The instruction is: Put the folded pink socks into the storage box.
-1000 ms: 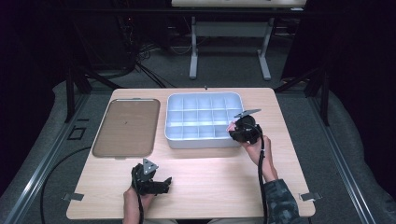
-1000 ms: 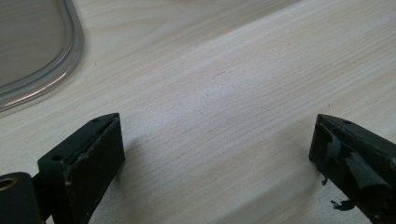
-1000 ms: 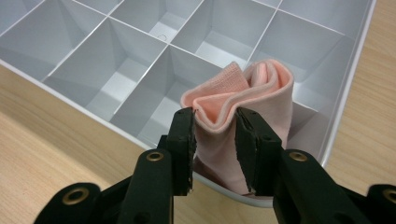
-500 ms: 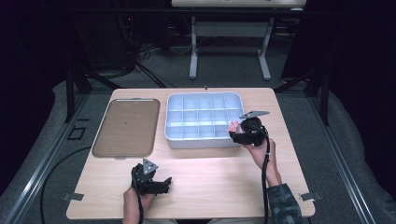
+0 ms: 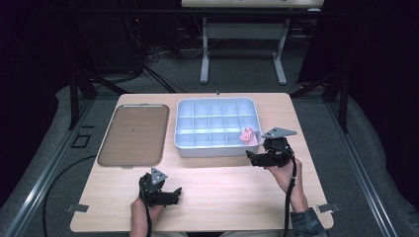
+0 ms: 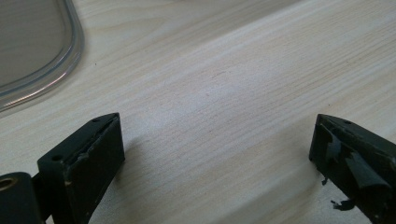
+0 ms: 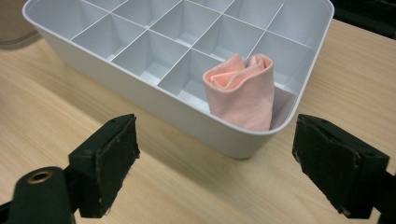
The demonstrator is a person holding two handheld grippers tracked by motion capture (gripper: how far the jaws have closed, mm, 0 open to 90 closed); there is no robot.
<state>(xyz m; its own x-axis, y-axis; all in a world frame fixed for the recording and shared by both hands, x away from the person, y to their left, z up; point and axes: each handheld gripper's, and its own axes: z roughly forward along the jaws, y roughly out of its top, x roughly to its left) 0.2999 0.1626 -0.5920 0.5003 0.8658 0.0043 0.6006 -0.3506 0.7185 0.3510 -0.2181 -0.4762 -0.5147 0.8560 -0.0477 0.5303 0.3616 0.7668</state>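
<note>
A white divided tray [image 5: 212, 149] stands on the wooden table. A rolled pink cloth [image 5: 248, 135] stands upright in its near right corner compartment, and it is seen close up as the pink cloth [image 7: 243, 91] behind the tray wall [image 7: 140, 95]. My right gripper [image 5: 251, 157] hovers just in front of that corner, clear of the tray. Its jaws have just been opening, and my right gripper [image 7: 215, 158] holds nothing between them. My left gripper [image 5: 175, 193] rests open near the front edge; in its own view my left gripper [image 6: 215, 158] has bare wood between its jaws.
A flat brown tray [image 5: 133, 134] lies left of the white tray, and its rounded corner [image 6: 32, 51] shows in the left gripper view. Bare table [image 5: 222, 197] stretches between the two hands. The other compartments hold nothing. Dark floor with cables and a table frame lies beyond.
The right gripper drew back from over the tray's right corner toward the table's near side, its jaws spreading. The pink cloth stayed in the compartment. The left gripper did not move.
</note>
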